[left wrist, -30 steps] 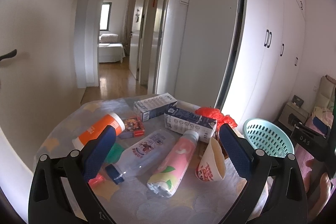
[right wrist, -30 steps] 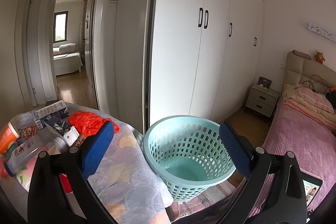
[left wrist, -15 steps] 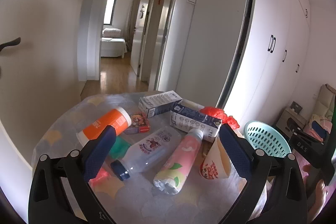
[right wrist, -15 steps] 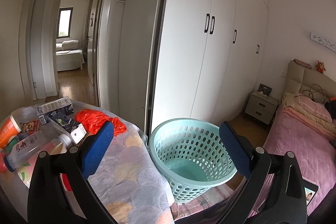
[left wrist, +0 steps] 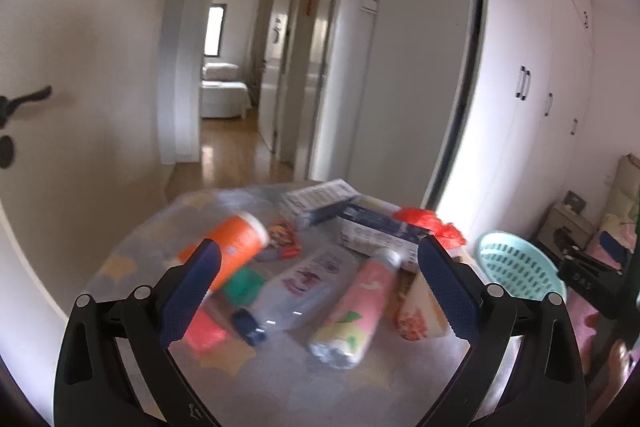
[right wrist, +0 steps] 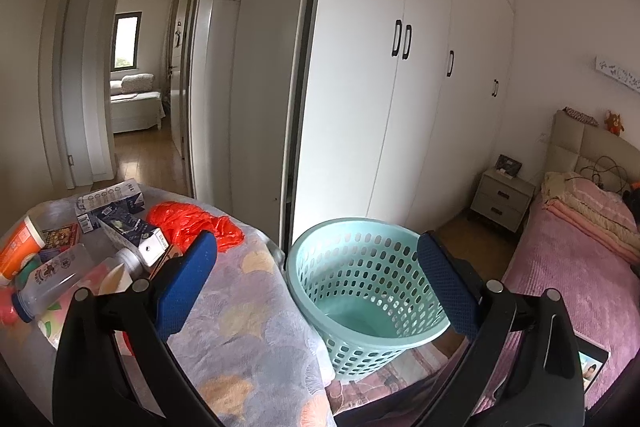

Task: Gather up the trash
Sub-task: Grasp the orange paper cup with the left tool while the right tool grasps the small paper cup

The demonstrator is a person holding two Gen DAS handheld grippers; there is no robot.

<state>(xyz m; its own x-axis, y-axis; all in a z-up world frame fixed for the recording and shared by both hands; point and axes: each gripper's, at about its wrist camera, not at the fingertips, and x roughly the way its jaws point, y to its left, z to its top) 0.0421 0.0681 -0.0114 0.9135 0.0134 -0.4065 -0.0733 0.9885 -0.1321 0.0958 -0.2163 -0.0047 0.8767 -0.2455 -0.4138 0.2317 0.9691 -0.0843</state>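
Teal plastic, pierced all over with oval holes, makes up the laundry basket [right wrist: 362, 291] that stands on the floor just beside the right edge of the tabletop [right wrist: 248, 311]; nothing lies inside it. Taking that basket as the landmark, all the trash sits to its left on the patterned cloth. Nearest to it is a crumpled red plastic bag [right wrist: 192, 225], and left of the bag two dark-blue-and-white cartons [right wrist: 130, 233] lie on their sides, one behind the other. Farther left again are a clear bottle with a dark blue cap [right wrist: 52, 277], a pink bottle [left wrist: 356, 307] lying beside it, a paper cup [left wrist: 416, 309] on its side, a small snack packet [left wrist: 284, 241], and an orange-and-white canister [left wrist: 236, 247] farthest from the basket. A green thing [left wrist: 242, 285] by the canister is too blurred to name.

The left hand-held gripper [left wrist: 316, 291] hangs above the bottles with its blue-padded jaws spread wide and nothing between them; its view is smeared by motion. The right hand-held gripper [right wrist: 316, 287] is likewise released, jaws wide apart, grasping nothing, framing the near rim of the basket. Behind the basket stands a white wardrobe [right wrist: 420, 87], and to the basket's right a bed with a pink cover [right wrist: 572, 267] and a nightstand [right wrist: 502, 199].
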